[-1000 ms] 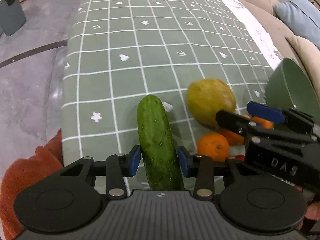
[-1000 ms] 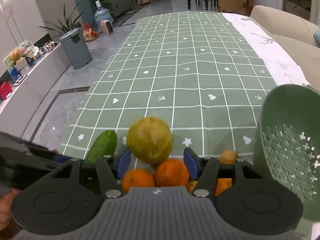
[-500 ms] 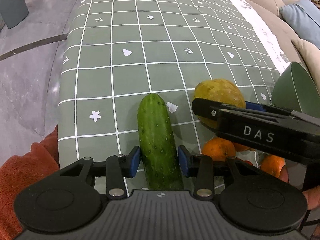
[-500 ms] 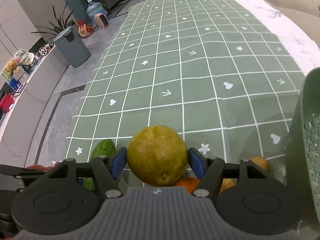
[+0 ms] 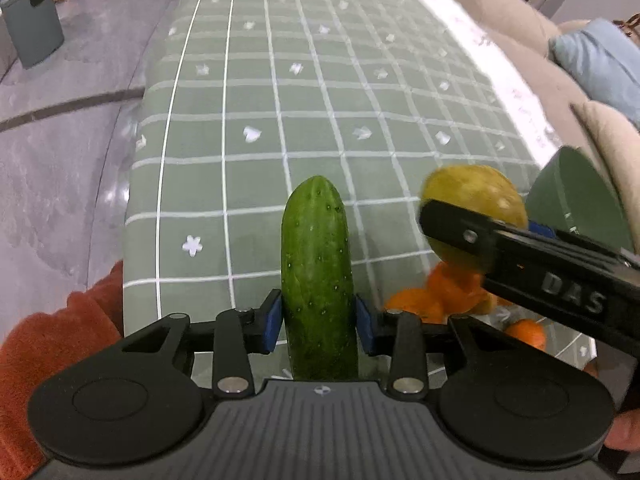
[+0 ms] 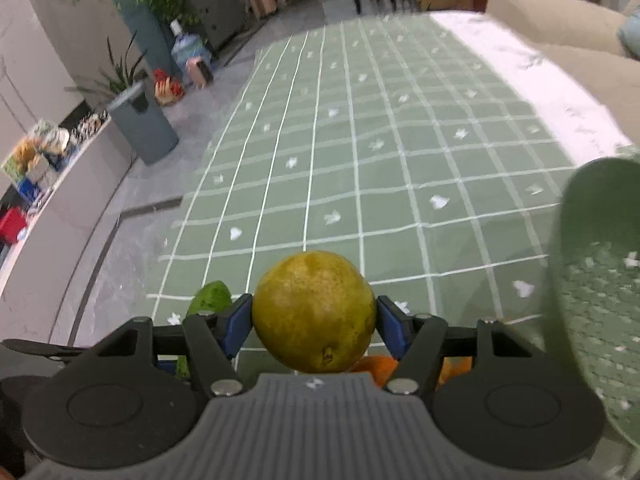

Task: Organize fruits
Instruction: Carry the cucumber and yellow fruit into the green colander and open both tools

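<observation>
A dark green cucumber (image 5: 316, 264) lies lengthwise on the green checked tablecloth (image 5: 280, 80). It is between the blue pads of my left gripper (image 5: 318, 320), whose jaws are closing and touch both of its sides. My right gripper (image 6: 314, 320) is shut on a big yellow-green round fruit (image 6: 314, 308) and holds it above a pile of oranges (image 6: 376, 364). The left wrist view shows that fruit (image 5: 472, 192) at the right, with oranges (image 5: 416, 304) under it. A green colander (image 6: 600, 300) stands at the far right. The cucumber's tip (image 6: 210, 298) shows behind the right gripper's left finger.
The table's left edge drops to a grey floor with a grey bin (image 6: 142, 128) and plants. A beige sofa (image 5: 500, 12) with a blue cushion (image 5: 600, 64) runs along the right side. An orange-red sleeve (image 5: 40, 340) is at the near left corner.
My right gripper moved forward over the oranges, shut on the yellow-green fruit and raised it a little. My left gripper's pads drew in against the cucumber.
</observation>
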